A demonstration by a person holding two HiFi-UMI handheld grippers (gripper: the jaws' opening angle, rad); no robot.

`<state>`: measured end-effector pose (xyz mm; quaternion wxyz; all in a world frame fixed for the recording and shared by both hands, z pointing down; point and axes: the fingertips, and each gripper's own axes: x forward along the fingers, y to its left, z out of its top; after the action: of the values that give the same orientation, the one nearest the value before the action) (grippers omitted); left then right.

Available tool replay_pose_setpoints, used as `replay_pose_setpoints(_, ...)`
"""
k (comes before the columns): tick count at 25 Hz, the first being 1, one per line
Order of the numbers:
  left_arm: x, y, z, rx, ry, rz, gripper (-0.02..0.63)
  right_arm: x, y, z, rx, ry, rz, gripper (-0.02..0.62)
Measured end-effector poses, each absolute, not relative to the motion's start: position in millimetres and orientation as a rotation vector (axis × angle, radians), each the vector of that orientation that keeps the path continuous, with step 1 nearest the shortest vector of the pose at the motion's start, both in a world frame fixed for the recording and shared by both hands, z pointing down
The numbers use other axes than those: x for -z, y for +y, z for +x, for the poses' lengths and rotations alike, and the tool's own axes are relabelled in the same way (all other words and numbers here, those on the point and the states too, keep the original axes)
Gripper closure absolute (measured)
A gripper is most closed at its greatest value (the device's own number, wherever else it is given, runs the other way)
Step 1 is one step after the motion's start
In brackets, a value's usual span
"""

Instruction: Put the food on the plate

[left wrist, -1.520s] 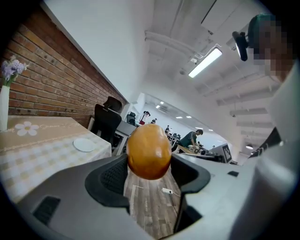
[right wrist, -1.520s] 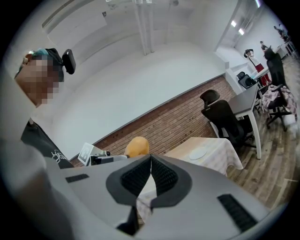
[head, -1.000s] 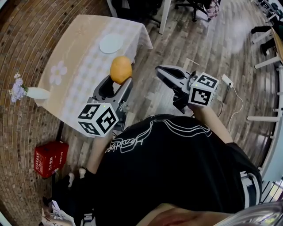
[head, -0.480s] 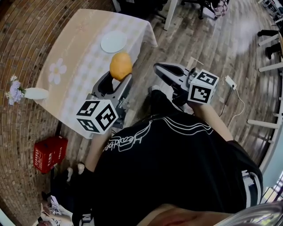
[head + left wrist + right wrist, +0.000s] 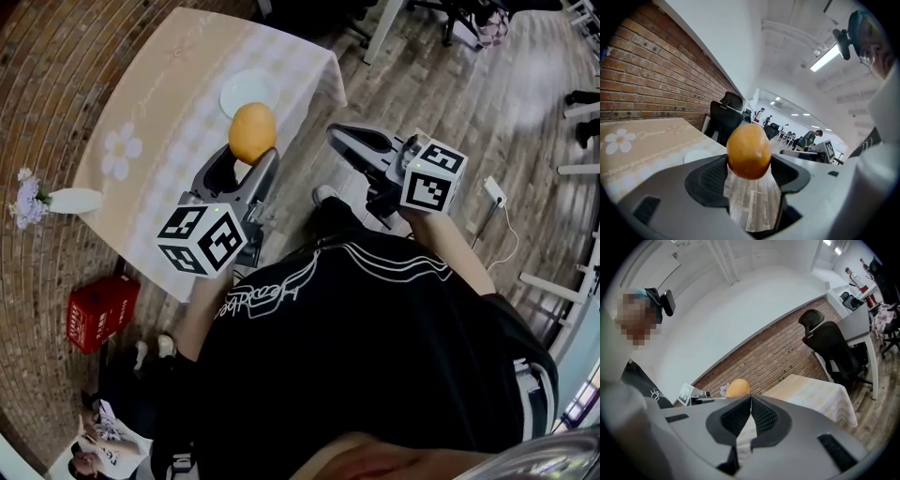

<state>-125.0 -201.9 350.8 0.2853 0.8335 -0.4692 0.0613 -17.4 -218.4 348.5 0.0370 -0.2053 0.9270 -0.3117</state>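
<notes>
Head view, nearest item: left gripper (image 5: 251,156), jaws clamped on either side of a round orange-brown piece of food (image 5: 253,132), held in the air over the near edge of the table (image 5: 159,112). The left gripper view confirms the food (image 5: 749,150) is pinched at its middle between both pads.

Beside it: right gripper (image 5: 337,136), jaws pressed together on nothing, raised over the floor and off the table's side.

Beyond: white plate (image 5: 249,91), bare, near the table's far corner, just past the held food.

Farther left: vase of flowers (image 5: 73,199) at the table edge.

Handling note: the step in hand appears to be the carry to the plate. The food looks likely to roll, so it is best brought low over the plate's centre and released slowly.
</notes>
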Motion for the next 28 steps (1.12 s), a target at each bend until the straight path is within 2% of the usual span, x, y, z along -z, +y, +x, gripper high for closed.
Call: replay_pose_setpoints(28, -459.4, -354.9, -159.3, -0.282, -1.408, 1.955, 0.322, -431.1, -374.4, -25.3, 1.215, 2.855, -0.542, 0.598)
